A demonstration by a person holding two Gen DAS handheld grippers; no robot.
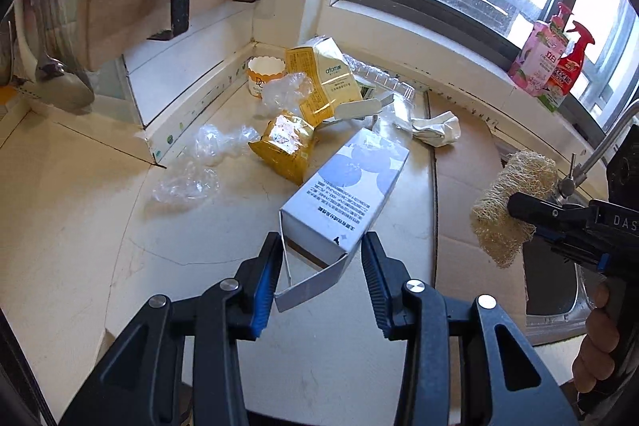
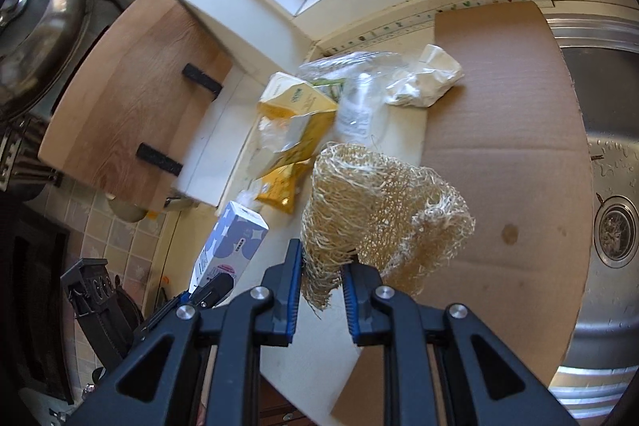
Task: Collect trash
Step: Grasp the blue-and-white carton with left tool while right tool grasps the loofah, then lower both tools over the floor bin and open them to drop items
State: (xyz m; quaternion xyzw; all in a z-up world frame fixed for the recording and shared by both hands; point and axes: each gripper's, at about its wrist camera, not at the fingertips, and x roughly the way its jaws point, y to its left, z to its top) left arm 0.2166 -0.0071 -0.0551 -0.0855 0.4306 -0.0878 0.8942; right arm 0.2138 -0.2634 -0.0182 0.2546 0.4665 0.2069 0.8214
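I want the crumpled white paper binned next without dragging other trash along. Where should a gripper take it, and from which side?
Grip the crumpled white paper on its raised, bunched right end, which lies over the cardboard sheet. Probably come from above, on the sink side: that side is bare, while its left edge touches the clear plastic packaging.

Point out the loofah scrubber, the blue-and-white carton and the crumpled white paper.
loofah scrubber (image 2: 371, 202), right wrist view, fibrous middle.
blue-and-white carton (image 1: 343, 194), left wrist view, printed side panel.
crumpled white paper (image 2: 427, 76), right wrist view, its centre.
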